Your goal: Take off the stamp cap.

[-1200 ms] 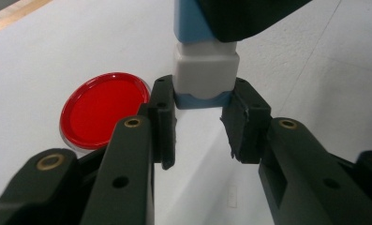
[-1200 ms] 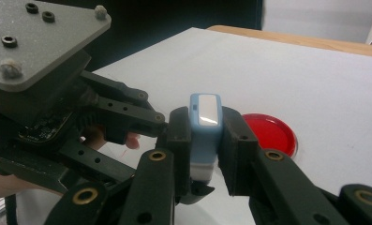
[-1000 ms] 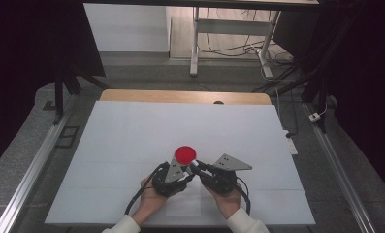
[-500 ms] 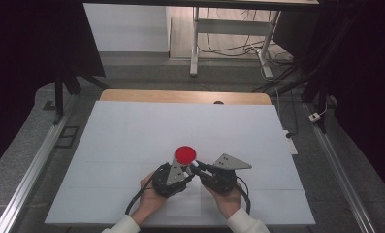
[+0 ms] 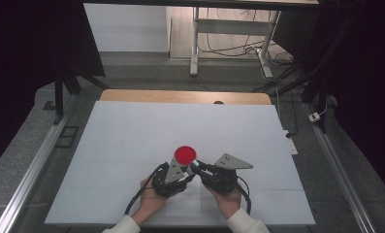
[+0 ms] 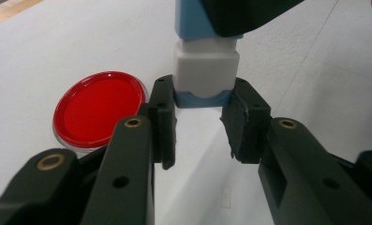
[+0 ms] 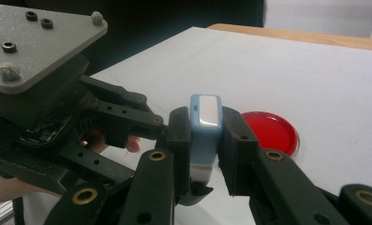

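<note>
Two hand-held grippers meet near the table's [image 5: 132, 126] near edge, both clamped on one small blue-and-white block [image 7: 205, 136], held just above the white surface.

Left gripper [image 6: 198, 101]: in the left gripper view its jaws are closed on the block's white-and-blue end, with the pads pressing only on the lowest part of that end. Right gripper [image 7: 206, 140]: in the right gripper view its jaws are shut on the blue body, a pad on each flat side. In the high view the two grippers [image 5: 192, 170] point toward each other, left gripper [image 5: 173, 177] at left and right gripper [image 5: 219, 177] at right.

A red lid [image 5: 185, 155] lies flat on the table just beyond the jaws, toward the far side. It is apart from the block and from both grippers.

Judgement: the block looks to be two parts, white cap and blue body, about to be pulled apart or pressed together.

Risks:
- The left grip is shallow. A pull along the block could slide its pads off the end.
- An uneven pull or a twist could cock the parts, so they jam rather than separate.
- A sudden release could make one hand jerk and knock the red lid, or drop a part onto the table.
- Squeezing harder could pinch the cap tighter onto the body.
</note>
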`<state>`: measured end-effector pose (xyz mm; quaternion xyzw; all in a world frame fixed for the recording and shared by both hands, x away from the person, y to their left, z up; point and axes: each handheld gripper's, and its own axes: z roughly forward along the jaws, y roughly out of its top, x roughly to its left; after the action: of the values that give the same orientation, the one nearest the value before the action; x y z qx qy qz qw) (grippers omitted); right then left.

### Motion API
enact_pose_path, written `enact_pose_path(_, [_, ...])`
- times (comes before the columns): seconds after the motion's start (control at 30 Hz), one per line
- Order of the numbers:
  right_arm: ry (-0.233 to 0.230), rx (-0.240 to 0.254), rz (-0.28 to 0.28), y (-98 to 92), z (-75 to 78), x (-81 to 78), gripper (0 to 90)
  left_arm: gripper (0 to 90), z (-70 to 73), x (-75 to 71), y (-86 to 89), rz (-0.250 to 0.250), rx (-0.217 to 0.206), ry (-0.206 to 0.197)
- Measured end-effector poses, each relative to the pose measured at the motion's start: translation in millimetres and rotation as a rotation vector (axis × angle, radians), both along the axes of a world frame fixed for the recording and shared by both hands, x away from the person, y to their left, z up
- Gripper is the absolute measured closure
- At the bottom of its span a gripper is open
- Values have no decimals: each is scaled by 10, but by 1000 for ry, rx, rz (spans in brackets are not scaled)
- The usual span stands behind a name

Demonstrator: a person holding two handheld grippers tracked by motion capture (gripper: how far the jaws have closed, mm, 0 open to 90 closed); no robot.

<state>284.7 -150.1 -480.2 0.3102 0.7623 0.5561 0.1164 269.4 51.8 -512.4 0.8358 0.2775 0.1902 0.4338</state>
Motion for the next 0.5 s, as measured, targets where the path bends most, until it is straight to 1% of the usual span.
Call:
enact_pose_path(0.03, [0, 0, 0, -1, 2, 0, 747, 656, 0, 0, 1, 0, -4, 4])
enact_pose_path(0.13, [1, -2, 1, -1, 4, 3, 747, 657, -5, -1, -3, -2, 3, 1])
enact_pose_path(0.23, [6, -6, 4, -1, -3, 6, 748, 658, -11, -13, -16, 3, 34, -20])
enact_pose_path(0.4, [13, -12, 5, 10, -17, 6, 749, 659, -16, -22, -23, 1, 74, -39])
enact_pose_path(0.5, [16, -12, 5, 13, -24, 5, 751, 658, -18, -23, -26, 2, 81, -41])
